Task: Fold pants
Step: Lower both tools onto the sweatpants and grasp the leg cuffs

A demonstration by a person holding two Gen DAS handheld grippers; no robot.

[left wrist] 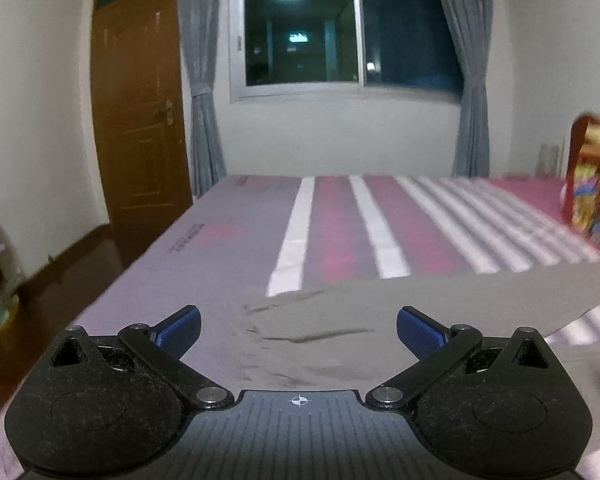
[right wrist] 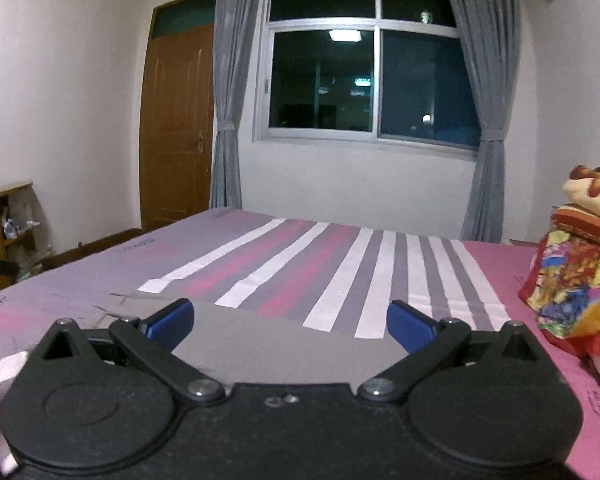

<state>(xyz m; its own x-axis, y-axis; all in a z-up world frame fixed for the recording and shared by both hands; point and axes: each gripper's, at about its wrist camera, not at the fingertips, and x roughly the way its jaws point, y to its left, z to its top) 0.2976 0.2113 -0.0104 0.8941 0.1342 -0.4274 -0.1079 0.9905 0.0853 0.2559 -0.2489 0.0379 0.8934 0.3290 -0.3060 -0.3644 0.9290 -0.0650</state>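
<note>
Grey pants lie flat on the striped bed sheet, reaching right across the left wrist view, with wrinkles near their left end. My left gripper is open and empty just above that wrinkled end. In the right wrist view the pants lie flat under my right gripper, which is open and empty with its blue pads apart.
A pile of colourful folded bedding sits on the bed at the right, also seen in the left wrist view. A wooden door, a curtained window and a wooden shelf stand around the bed.
</note>
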